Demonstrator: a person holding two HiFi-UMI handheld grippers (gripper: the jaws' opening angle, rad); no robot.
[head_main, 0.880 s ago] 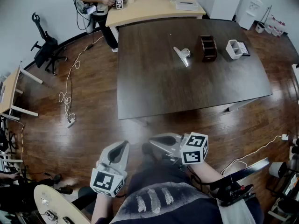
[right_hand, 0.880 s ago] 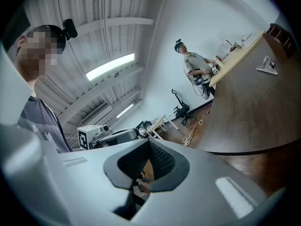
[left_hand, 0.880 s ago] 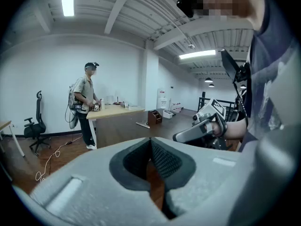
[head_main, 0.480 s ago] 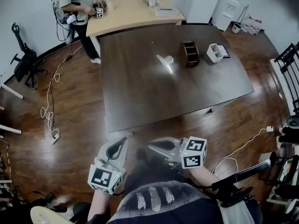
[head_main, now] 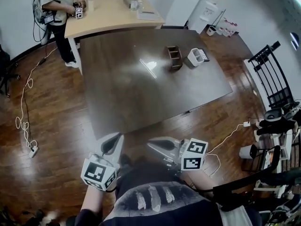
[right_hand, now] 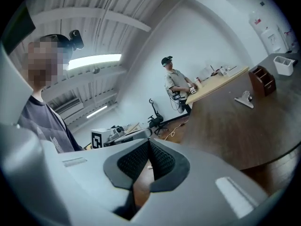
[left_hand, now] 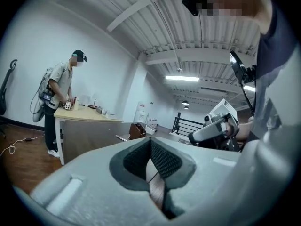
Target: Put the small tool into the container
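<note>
Standing well apart from the dark worktop (head_main: 141, 95), both grippers are idle. The left gripper (head_main: 114, 139) and the right gripper (head_main: 151, 144) each have their jaws pressed together on nothing, close to the body.

The small tool (head_main: 148, 66) lies flat on the far half of the worktop, near the brown container (head_main: 174, 58). A white container (head_main: 194, 57) sits just beyond the brown one.

Assessment: the tool looks thin, pale and metallic. It is probably light, stiff and somewhat slippery, and it sits low against the surface. A pinch across its thicker, raised end seems safest.

Count: one small tool, two containers and two grippers. Which container is intended cannot be told. One other person (head_main: 54, 8) stands at a separate pale table (head_main: 108, 15).
</note>
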